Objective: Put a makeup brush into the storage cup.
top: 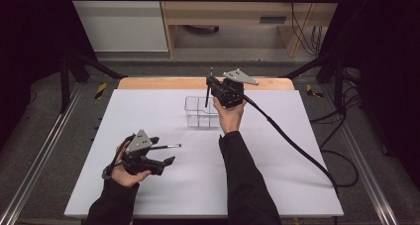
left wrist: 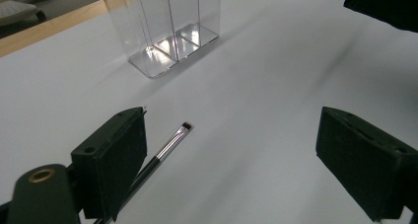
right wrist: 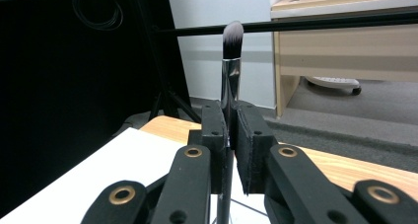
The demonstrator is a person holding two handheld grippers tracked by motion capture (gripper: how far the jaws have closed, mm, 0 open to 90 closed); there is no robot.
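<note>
Clear plastic makes up the landmark: a small divided organizer (top: pixel 202 112) standing on the white table (top: pixel 148 111) toward its far edge, and everything else sits in relation to it. Right above the organizer, the right gripper (right wrist: pixel 230 135) is clamped on a makeup brush (right wrist: pixel 230 81) by the metal ferrule, bristles up and handle hanging down, which looks like the upright pose needed to drop the handle into one of the compartments. I cannot tell which compartment it is lined up with. Well short of the organizer, on the person's near side, the left gripper (left wrist: pixel 231 155) rests low with its jaws spread wide and nothing pinched. A second, thin brush (left wrist: pixel 165 152) lies flat on the table just beside its left jaw, tip toward the organizer, probably next in line.
</note>
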